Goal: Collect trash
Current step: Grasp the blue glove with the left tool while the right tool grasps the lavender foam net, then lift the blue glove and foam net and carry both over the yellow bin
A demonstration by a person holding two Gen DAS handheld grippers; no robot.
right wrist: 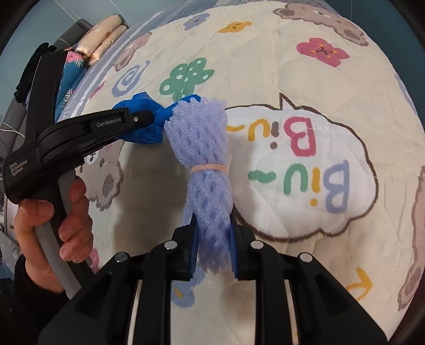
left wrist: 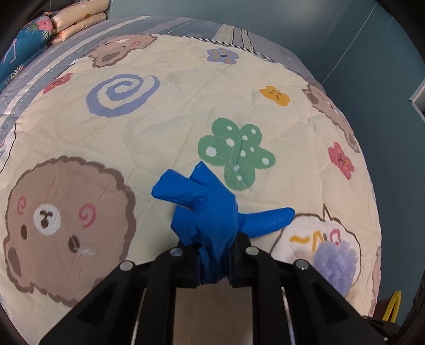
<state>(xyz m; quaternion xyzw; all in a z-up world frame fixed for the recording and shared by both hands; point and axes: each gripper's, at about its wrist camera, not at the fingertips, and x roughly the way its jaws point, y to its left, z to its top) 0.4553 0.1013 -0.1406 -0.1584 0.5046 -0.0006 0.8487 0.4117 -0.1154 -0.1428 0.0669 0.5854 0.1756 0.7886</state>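
My left gripper (left wrist: 213,262) is shut on a crumpled blue glove (left wrist: 207,209) and holds it just above the cartoon-print quilt (left wrist: 159,138). The glove also shows in the right wrist view (right wrist: 148,116), clamped in the left gripper (right wrist: 155,120). My right gripper (right wrist: 213,252) is shut on a bundle of purple foam netting (right wrist: 204,164) tied with a rubber band, held upright over the quilt (right wrist: 305,93). The foam's top almost touches the glove. The foam shows at the lower right of the left wrist view (left wrist: 334,262).
Folded bedding and pillows (left wrist: 77,18) lie at the far left head of the bed. A teal wall (left wrist: 345,39) runs behind the bed. A yellow object (left wrist: 393,305) sits below the bed's right edge. A hand (right wrist: 50,228) holds the left gripper's handle.
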